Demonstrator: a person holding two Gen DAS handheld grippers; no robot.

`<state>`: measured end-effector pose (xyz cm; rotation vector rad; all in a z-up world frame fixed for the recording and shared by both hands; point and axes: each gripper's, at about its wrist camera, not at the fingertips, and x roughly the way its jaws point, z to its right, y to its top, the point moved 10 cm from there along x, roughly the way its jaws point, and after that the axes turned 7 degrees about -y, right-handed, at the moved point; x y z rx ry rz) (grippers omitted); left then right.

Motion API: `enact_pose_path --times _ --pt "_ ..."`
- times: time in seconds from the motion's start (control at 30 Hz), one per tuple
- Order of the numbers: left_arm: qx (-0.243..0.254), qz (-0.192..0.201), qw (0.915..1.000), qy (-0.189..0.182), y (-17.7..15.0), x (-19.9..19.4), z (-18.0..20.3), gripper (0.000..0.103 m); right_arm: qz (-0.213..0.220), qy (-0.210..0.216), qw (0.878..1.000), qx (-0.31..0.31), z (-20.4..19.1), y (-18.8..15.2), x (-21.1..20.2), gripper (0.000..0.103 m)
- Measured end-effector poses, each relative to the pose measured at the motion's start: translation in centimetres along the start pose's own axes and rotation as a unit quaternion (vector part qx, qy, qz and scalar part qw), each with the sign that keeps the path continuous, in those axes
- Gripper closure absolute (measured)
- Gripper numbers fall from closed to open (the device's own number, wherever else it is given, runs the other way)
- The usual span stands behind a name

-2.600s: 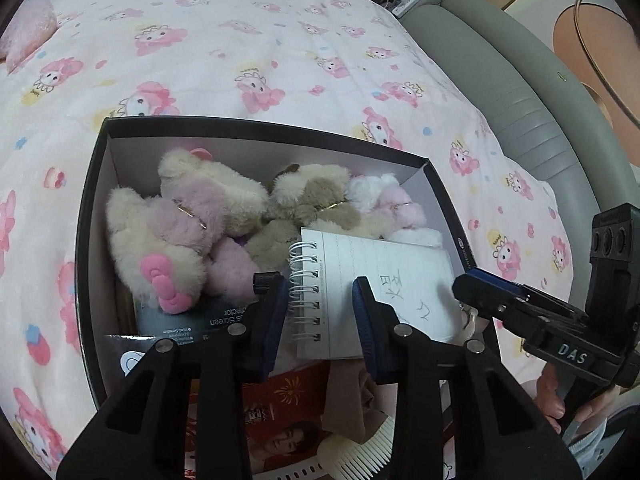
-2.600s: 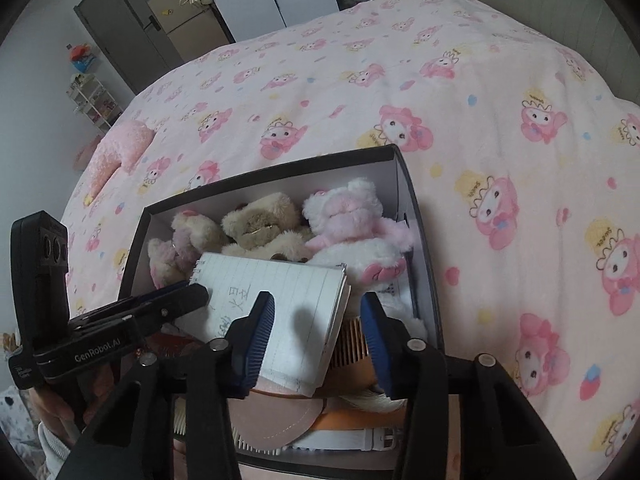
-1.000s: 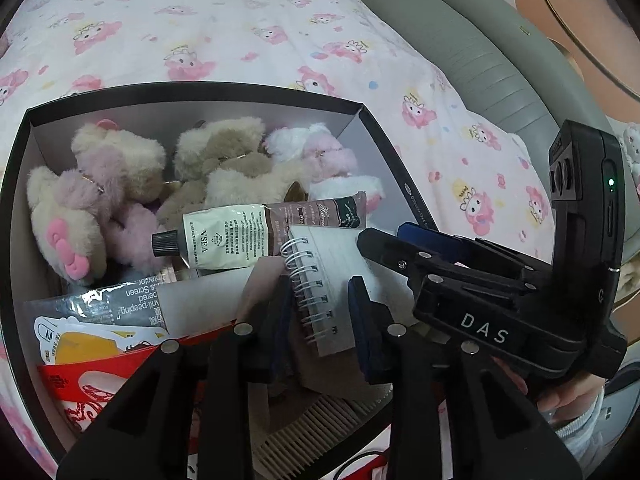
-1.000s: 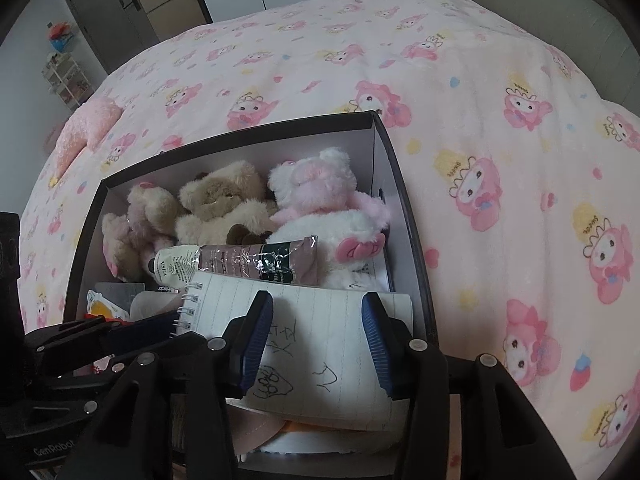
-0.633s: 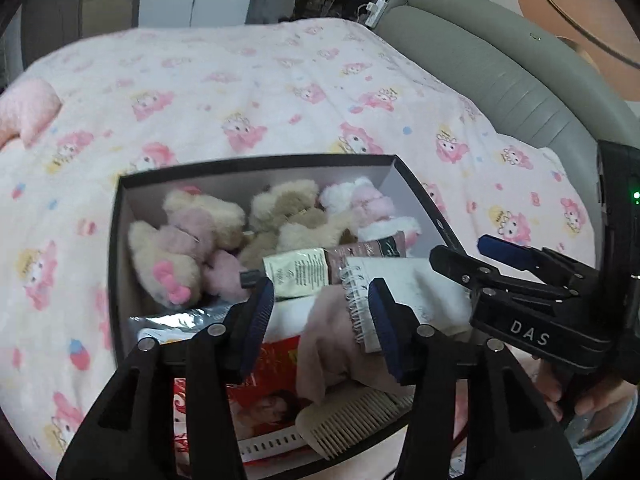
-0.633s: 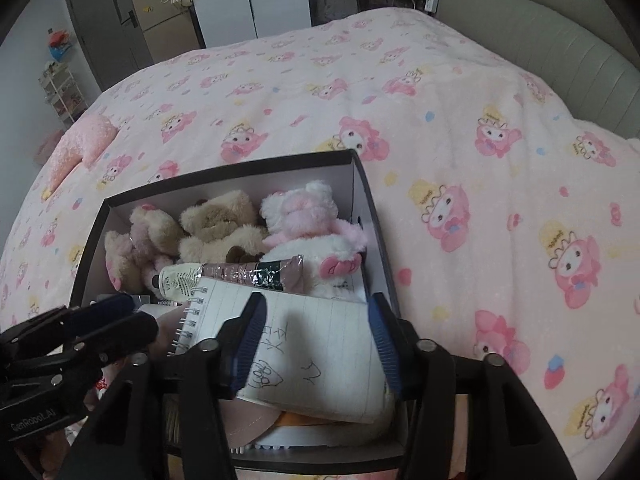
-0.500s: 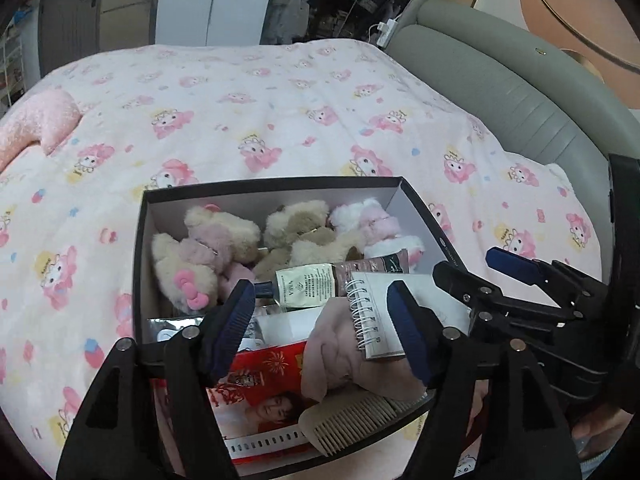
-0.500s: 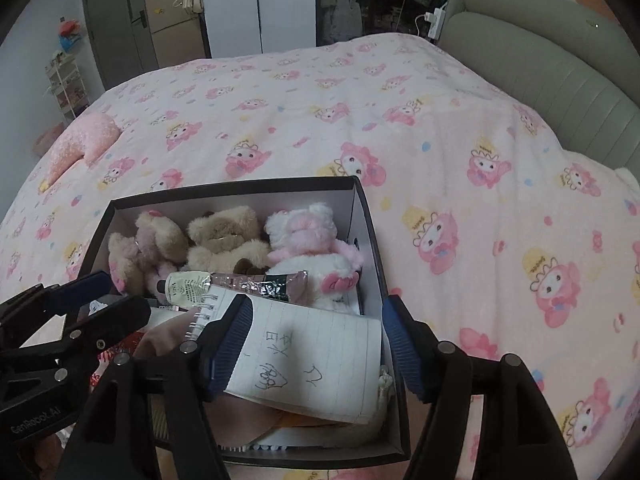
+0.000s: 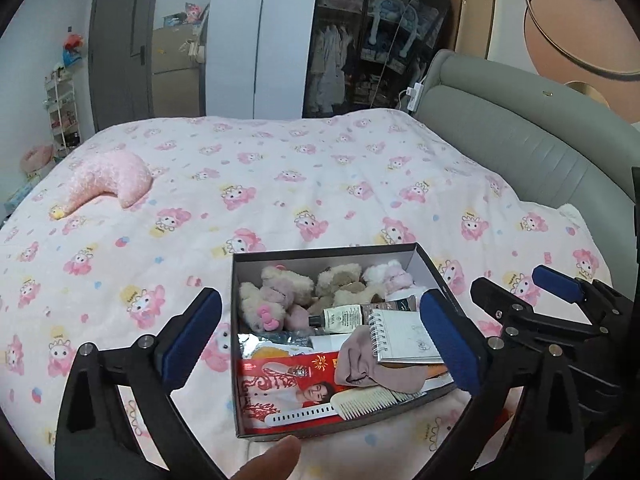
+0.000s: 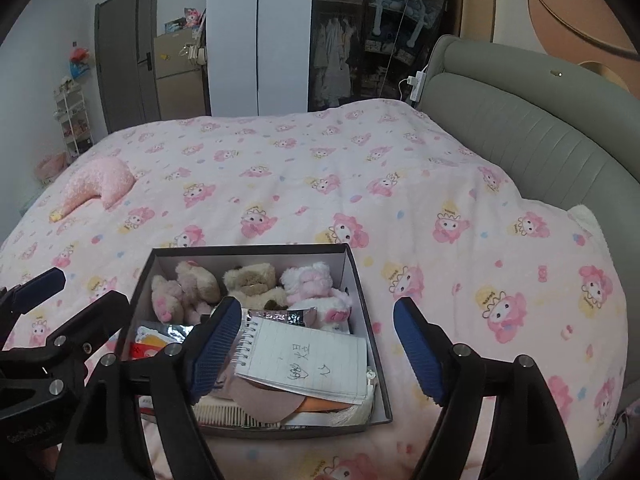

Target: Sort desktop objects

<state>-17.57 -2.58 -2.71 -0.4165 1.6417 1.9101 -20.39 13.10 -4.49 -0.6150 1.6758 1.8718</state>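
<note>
Both grippers, the left gripper (image 9: pixel 318 340) and the right gripper (image 10: pixel 316 348), are opening and hold nothing. Below and ahead of them the box (image 10: pixel 370 350) on the bed (image 10: pixel 280 184) already contains the notebook (image 10: pixel 308 362), plush toys (image 10: pixel 248 280) and comb (image 9: pixel 368 402); little seems left.

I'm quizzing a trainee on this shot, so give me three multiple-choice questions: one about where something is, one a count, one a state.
1. Where does the notepad lie?
A. in the box
B. on the blanket
C. on the headboard

2. How many plush toys are in the box?
A. one
B. three
C. five

3. What do the two grippers hold?
A. the comb
B. the notepad
C. nothing

Answers: 1 A, it rests on the pile inside the box. 2 B, three sit along the far wall. 3 C, left gripper and right gripper jaws are opening, empty.
</note>
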Motion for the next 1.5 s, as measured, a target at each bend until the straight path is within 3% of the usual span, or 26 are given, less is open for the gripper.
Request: enact_pose_path --times 0.43,1.03,1.5 --pt "0.003 0.039 0.9984 0.042 -0.7 -7.3 1.1 0.001 0.026 0.006 0.999 0.022 0.8 -1.3 -6.7 0.023" --pt "0.015 0.061 0.9951 0.076 -2.3 -13.5 2.4 0.001 0.045 0.004 0.998 0.034 1.6 -3.5 -12.4 0.023" --pt "0.013 0.061 0.995 0.079 -3.5 -14.7 2.7 0.001 0.055 0.004 0.998 0.03 1.7 -4.6 -14.2 0.023"
